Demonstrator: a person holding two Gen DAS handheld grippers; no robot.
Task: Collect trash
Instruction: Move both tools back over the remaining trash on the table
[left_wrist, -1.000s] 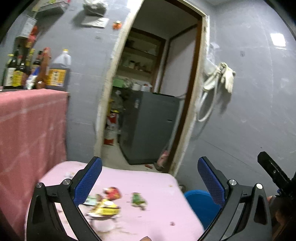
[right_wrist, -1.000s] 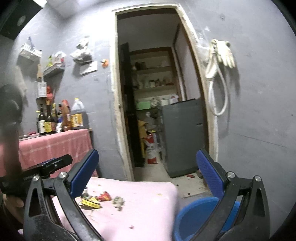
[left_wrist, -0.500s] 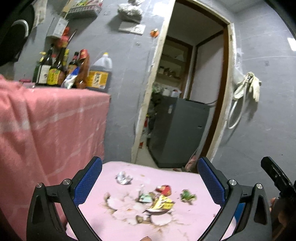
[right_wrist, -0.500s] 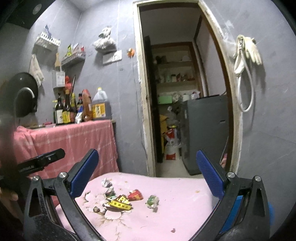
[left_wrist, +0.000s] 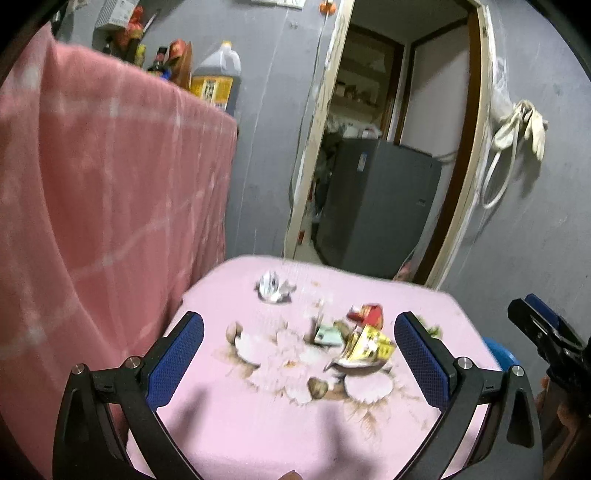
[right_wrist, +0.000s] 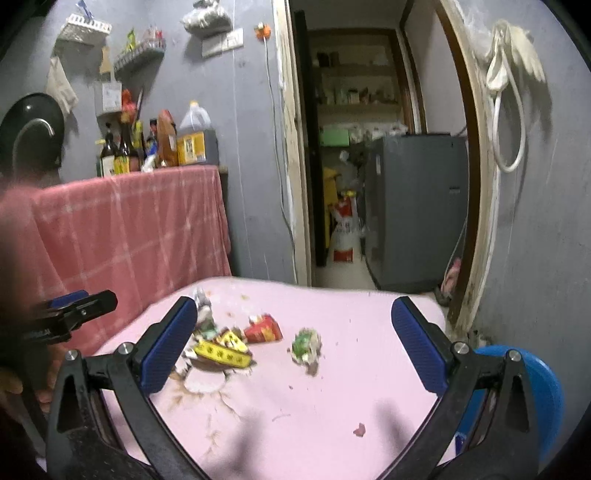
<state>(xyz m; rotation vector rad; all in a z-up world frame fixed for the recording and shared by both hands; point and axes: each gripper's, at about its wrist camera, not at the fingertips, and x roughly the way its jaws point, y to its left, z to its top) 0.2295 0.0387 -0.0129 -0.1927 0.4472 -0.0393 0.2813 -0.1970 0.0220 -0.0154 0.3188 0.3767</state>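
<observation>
Several pieces of trash lie on a pink table (left_wrist: 258, 424): a yellow wrapper (left_wrist: 369, 345), a red wrapper (left_wrist: 367, 314), a teal scrap (left_wrist: 327, 336) and a crumpled silver wrapper (left_wrist: 273, 288). My left gripper (left_wrist: 299, 354) is open and empty above the table, short of the trash. In the right wrist view the yellow wrapper (right_wrist: 223, 352), red wrapper (right_wrist: 264, 328) and a green wrapper (right_wrist: 306, 345) lie on the pink table (right_wrist: 332, 424). My right gripper (right_wrist: 293, 345) is open and empty above them.
A blue bin (right_wrist: 524, 391) stands at the table's right side. A taller counter under a pink checked cloth (right_wrist: 129, 229) carries bottles (right_wrist: 122, 151) on the left. An open doorway with a grey cabinet (right_wrist: 417, 210) lies behind the table.
Both grippers have moved forward and tilted down over the pink table, so the trash now lies closer and between the fingers. Both stay open.
</observation>
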